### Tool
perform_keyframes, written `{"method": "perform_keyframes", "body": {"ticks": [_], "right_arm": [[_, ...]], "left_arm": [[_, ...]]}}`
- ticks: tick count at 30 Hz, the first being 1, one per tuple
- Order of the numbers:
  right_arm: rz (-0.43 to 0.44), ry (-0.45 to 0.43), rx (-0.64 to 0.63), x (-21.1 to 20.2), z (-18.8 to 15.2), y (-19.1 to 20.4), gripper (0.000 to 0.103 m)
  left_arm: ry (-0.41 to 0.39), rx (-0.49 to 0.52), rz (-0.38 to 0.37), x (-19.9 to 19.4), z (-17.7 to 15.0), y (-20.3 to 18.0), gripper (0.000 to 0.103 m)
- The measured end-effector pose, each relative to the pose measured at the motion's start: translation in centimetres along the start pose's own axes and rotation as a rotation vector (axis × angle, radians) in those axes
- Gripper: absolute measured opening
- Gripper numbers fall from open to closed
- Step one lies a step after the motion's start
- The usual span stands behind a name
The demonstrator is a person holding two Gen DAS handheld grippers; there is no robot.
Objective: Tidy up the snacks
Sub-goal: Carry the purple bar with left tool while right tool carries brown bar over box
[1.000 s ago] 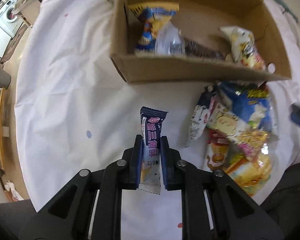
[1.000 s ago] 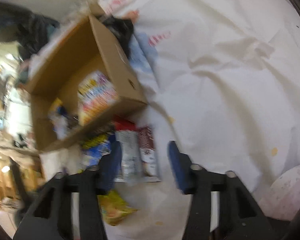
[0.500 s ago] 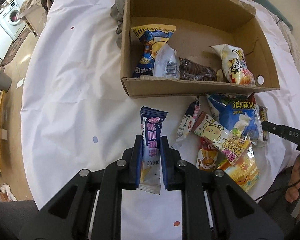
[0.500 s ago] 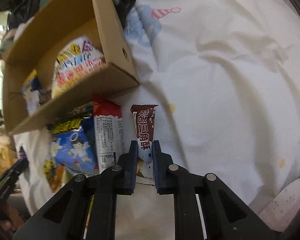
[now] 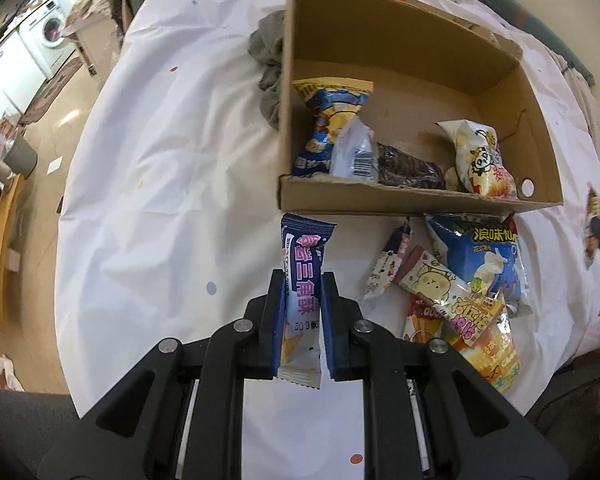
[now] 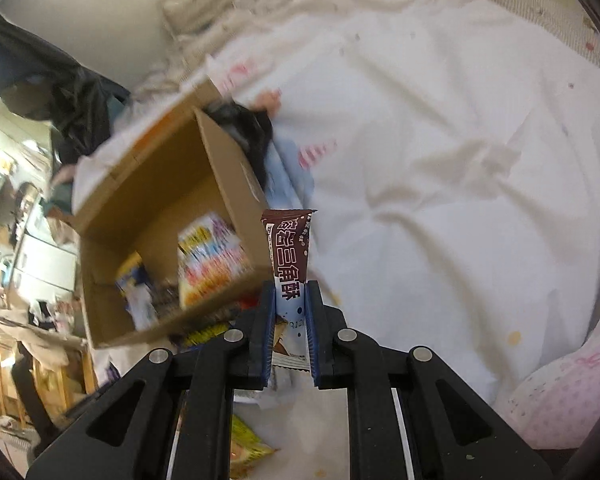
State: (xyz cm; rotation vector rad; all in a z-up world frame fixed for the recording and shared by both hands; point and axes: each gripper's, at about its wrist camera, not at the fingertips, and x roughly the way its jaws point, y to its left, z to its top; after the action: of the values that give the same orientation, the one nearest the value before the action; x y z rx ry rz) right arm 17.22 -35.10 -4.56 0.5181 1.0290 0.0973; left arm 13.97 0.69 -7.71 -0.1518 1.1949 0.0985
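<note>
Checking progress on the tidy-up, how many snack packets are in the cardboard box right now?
4 visible in the cardboard box: blue-yellow bag at left, clear wrapper beside it, dark packet in the middle, cow-print bag at right. Others may be hidden.

A white cloth (image 5: 160, 208) covers the tabletop; on it sit a cardboard box (image 5: 404, 200), a loose snack pile (image 5: 460, 280) just beside it, and a grey rag (image 5: 270, 64).

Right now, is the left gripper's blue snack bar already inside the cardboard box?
No. The blue snack bar is clamped in the left gripper, short of the cardboard box and outside its near wall.
</note>
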Motion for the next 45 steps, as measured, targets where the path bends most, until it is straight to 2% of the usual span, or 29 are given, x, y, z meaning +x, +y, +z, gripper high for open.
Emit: {"method": "perform_keyframes", "body": {"ticks": [7, 9, 12, 16, 21, 25, 29, 32, 40, 45], "right_arm": [[0.095, -0.077, -0.011, -1.6, 1.0, 1.4, 0.015], [0.127, -0.094, -0.029, -2.1, 0.9, 2.2, 0.015], [0.181, -0.108, -0.062, -2.7, 1.0, 3.8, 0.015], [0.257, -0.142, -0.129, -3.8, 1.5, 5.9, 0.015], [0.289, -0.165, -0.199, -3.6, 2.5, 8.1, 0.015], [0.333, -0.177, -0.228, -3.0, 3.3, 9.3, 0.015], [0.328, -0.168, -0.266, -1.8, 4.0, 10.3, 0.015], [0.308, -0.154, -0.289, -0.5, 4.5, 11.0, 0.015], [0.259, -0.074, -0.301, 3.5, 5.0, 11.9, 0.015], [0.237, -0.036, -0.333, 5.4, 5.0, 12.8, 0.015]], "left_arm": [[-0.064, -0.064, 0.059, -0.9, -0.6, 1.4, 0.014], [-0.087, -0.078, 0.037, -1.8, -0.4, 1.5, 0.014], [-0.068, -0.102, -0.048, -3.1, 0.0, 1.3, 0.014], [-0.166, -0.083, -0.055, -6.3, 1.7, 0.7, 0.013], [-0.265, -0.052, -0.05, -8.8, 5.0, 0.1, 0.014], [-0.287, -0.012, -0.044, -8.8, 6.5, -0.8, 0.014], [-0.288, 0.039, -0.046, -7.6, 7.6, -2.3, 0.014], [-0.28, 0.033, -0.054, -6.6, 8.8, -2.6, 0.014], [-0.29, 0.088, -0.037, -3.9, 11.2, -4.0, 0.014], [-0.27, 0.128, -0.077, -1.1, 11.5, -4.3, 0.014]]}}
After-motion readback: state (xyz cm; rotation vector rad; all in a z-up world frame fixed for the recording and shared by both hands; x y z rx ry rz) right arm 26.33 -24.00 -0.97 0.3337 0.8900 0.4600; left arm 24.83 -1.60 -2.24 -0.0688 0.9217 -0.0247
